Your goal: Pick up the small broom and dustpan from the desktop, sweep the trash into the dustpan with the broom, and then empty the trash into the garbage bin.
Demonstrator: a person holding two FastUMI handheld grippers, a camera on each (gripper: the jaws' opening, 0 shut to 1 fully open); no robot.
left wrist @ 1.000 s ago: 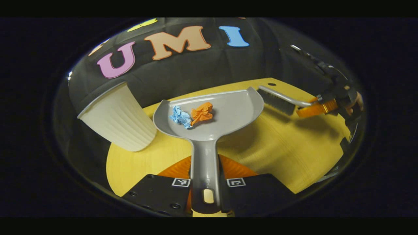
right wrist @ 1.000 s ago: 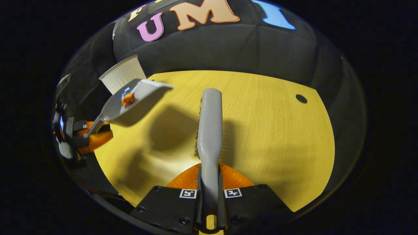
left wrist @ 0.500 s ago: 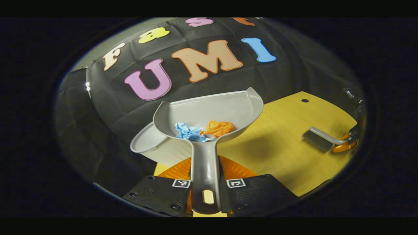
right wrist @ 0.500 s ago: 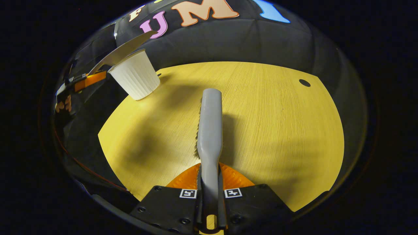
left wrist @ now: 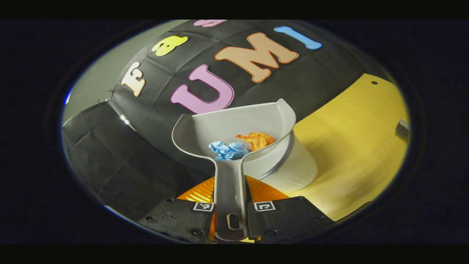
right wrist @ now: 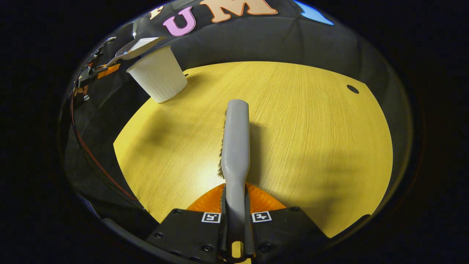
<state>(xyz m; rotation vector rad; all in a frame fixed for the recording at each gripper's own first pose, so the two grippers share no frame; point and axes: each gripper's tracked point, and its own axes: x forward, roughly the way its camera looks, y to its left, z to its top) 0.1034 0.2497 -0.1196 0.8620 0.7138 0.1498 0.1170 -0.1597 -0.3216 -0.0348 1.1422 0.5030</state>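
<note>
Grey dustpan [left wrist: 234,124]; blue [left wrist: 228,150], orange paper [left wrist: 257,140]; white ribbed bin [right wrist: 159,79]; yellow wood-grain desk [right wrist: 300,128].

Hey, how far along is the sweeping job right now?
Sweeping looks done: the blue paper wad and orange paper wad lie in the dustpan. The left tongs hold it above the white bin; the right tongs hold the broom. Tipping remains.

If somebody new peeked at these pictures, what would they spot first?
Probably the two bright paper balls, one blue and one orange, sitting in the grey dustpan that the left gripper holds above the white garbage bin. Next, the grey broom in the right gripper, sticking out over the yellow desktop.
</note>
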